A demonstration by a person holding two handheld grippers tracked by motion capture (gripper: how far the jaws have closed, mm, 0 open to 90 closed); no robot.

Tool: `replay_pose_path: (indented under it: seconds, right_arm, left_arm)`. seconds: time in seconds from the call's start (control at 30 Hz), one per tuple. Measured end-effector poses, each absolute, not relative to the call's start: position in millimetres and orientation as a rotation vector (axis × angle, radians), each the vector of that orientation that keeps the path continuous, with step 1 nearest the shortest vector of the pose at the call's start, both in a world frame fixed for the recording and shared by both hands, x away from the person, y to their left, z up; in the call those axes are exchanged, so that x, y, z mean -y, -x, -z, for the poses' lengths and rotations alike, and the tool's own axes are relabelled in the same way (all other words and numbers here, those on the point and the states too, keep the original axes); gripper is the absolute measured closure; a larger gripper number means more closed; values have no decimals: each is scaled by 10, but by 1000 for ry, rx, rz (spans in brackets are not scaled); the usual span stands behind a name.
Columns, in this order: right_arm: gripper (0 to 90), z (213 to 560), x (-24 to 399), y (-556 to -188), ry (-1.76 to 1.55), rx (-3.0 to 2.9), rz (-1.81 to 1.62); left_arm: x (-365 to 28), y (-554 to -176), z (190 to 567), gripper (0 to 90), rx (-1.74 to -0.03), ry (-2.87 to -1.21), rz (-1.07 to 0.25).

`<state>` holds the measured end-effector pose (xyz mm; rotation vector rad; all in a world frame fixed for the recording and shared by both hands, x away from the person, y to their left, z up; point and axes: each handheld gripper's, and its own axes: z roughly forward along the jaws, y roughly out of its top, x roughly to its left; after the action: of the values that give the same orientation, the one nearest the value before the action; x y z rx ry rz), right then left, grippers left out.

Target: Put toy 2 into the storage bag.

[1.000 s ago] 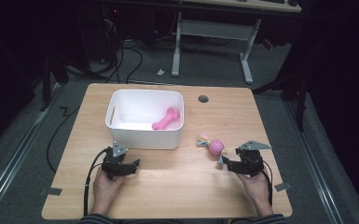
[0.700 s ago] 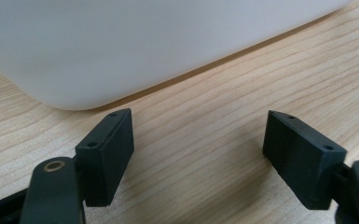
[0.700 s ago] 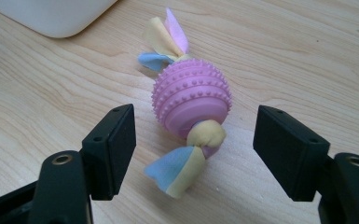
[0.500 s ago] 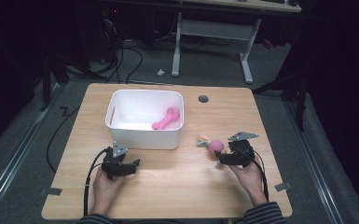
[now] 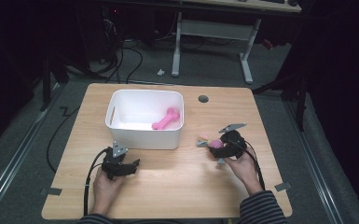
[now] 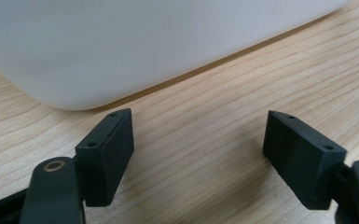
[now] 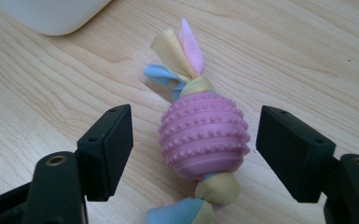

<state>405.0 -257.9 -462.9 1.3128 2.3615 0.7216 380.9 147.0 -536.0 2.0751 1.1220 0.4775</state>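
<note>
Right gripper (image 7: pixel 193 154), lower centre of its own view: jaws spread and just been opening, flanking without touching the pink studded rubber ball with knotted pastel fabric tails (image 7: pixel 203 140), which lies on the light wooden table (image 7: pixel 51 88). In the high view the ball (image 5: pixel 214 143) sits right of centre. Left gripper (image 6: pixel 198 158), lower left of the high view: jaws spread over bare wood, near the white plastic bin (image 6: pixel 135 42) holding a pink bone-shaped toy (image 5: pixel 166 119).

A white bin (image 5: pixel 144 133) stands on the wooden table (image 5: pixel 168 186), and a pink bone-shaped toy (image 5: pixel 166 119) lies inside it. A round dark hole (image 5: pixel 203 99) is near the table's far edge.
</note>
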Motion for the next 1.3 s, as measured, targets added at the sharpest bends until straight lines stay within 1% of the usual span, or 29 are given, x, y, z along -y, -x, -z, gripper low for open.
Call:
replay_pose_path:
  seconds: [0.53, 0.67, 0.7, 0.83, 1.1, 1.3]
  right_arm:
    - [273, 4755, 2560, -4198, -1344, -2402, -629]
    - [284, 4805, 2555, -4226, -1358, -2420, -598]
    - [306, 4835, 2543, -4231, -1343, -2440, -572]
    - [327, 4862, 2519, -4225, -1311, -2446, -522]
    - [334, 4849, 2535, -4198, -1316, -2436, -540]
    - [336, 4738, 2621, -4134, -1320, -2411, -673]
  left_arm:
    - [-1469, -3808, 5360, 248, -1122, -2076, -479]
    - [-1469, -3808, 5360, 248, -1122, -2076, -478]
    - [-1469, -3808, 5360, 248, -1123, -2075, -478]
    - [-1468, -3808, 5360, 248, -1122, -2075, -479]
    - [-1468, -3806, 5359, 248, -1123, -2077, -480]
    - [-1469, -3806, 5360, 248, -1123, -2075, -479]
